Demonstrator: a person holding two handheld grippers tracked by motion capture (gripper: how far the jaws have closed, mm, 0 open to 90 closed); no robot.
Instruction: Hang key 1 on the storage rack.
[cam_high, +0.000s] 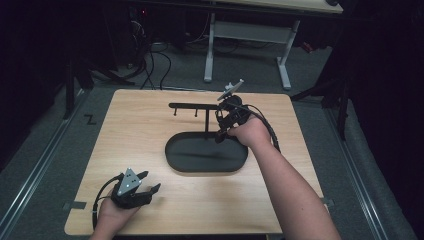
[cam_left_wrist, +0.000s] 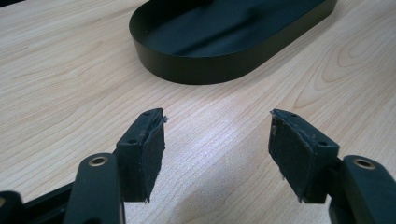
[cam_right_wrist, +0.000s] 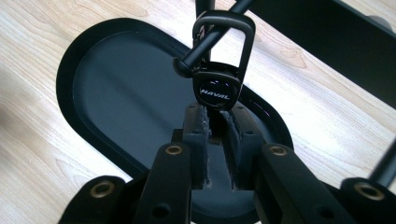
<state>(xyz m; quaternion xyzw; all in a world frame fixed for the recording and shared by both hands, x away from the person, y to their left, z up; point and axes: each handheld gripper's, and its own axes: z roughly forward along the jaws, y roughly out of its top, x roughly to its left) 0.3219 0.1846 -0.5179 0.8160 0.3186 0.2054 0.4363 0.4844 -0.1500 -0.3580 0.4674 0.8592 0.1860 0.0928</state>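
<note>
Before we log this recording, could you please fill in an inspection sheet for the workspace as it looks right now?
Surface: light wooden table, bare around the stand.
Job's things: black oval tray with a post and hook bar; a black key fob marked NAVAL, its loop around a hook end.
Clutter: nothing seen.
Grippers: right tool shut on the key fob's lower edge, above the tray; left tool open, holding nothing, near the table's front left.
Cables: one trails from each tool along the forearm; more lie on the floor behind the table.
Surroundings: grey floor, a second desk behind, dark all round.
</note>
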